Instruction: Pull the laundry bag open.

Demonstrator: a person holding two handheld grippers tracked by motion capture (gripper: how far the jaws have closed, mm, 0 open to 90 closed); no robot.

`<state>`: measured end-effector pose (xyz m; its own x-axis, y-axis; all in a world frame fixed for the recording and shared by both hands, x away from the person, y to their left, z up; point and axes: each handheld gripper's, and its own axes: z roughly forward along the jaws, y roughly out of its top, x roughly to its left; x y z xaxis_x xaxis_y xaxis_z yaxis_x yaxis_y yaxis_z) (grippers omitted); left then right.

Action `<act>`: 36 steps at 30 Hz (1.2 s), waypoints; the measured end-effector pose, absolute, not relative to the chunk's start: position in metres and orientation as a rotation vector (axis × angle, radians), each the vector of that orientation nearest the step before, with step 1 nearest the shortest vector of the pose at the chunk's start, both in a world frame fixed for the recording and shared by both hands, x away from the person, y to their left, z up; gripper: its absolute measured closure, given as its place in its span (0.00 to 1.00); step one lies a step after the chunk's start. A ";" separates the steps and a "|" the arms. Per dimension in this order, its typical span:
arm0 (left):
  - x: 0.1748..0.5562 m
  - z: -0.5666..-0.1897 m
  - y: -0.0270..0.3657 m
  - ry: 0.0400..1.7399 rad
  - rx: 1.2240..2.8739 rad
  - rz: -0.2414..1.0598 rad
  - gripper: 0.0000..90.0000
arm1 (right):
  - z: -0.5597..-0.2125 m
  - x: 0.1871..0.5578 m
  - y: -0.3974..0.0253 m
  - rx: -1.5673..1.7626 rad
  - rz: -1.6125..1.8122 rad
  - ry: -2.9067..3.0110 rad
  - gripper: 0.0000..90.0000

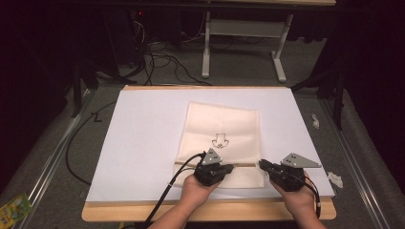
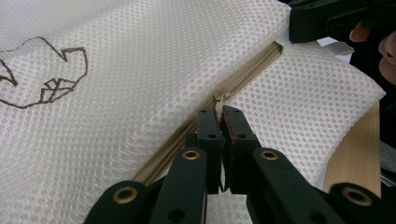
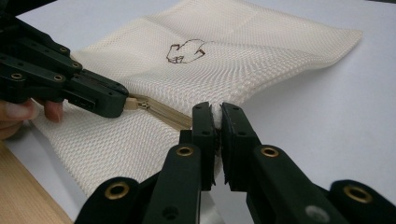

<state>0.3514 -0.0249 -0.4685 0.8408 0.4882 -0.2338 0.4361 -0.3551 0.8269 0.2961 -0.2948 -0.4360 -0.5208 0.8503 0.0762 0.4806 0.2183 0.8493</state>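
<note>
The left tool (image 2: 220, 122) is closed on the zipper pull (image 2: 219, 100) of a cream mesh bag (image 1: 222, 129) lying on the white surface (image 1: 143, 143); the right tool (image 3: 218, 122) is pinched onto the bag's edge at the zipper's end. If tension is lost, the small pull could slip free or the mesh bunch and jam. No writing can be read; only a brown outline drawing (image 1: 220, 141) is seen.

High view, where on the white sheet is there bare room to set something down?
Bare sheet left of the mesh bag, a strip right of it, and a band beyond it. Crowded along the bag's near edge, where left gripper and right gripper clamp it.
</note>
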 end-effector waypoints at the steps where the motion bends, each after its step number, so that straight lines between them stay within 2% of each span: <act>1: 0.353 -0.469 -0.023 0.695 1.997 0.050 0.98 | -0.436 0.296 -0.294 1.228 1.209 2.085 0.96; 8: 0.373 -0.473 0.014 0.861 1.951 -0.129 0.98 | -0.435 0.297 -0.320 1.315 1.198 2.013 0.96; 14: 0.381 -0.460 0.050 0.895 1.973 -0.165 0.98 | -0.435 0.298 -0.343 1.366 1.213 1.974 0.96; 20: 0.383 -0.463 0.077 0.914 1.988 -0.164 0.98 | -0.435 0.300 -0.346 1.380 1.202 1.960 0.96; 26: 0.389 -0.483 0.128 1.009 1.883 -0.259 0.98 | -0.435 0.303 -0.357 1.406 1.207 1.935 0.96; 36: 0.388 -0.474 0.132 0.973 1.903 -0.193 0.97 | -0.440 0.302 -0.345 1.366 1.157 1.980 0.96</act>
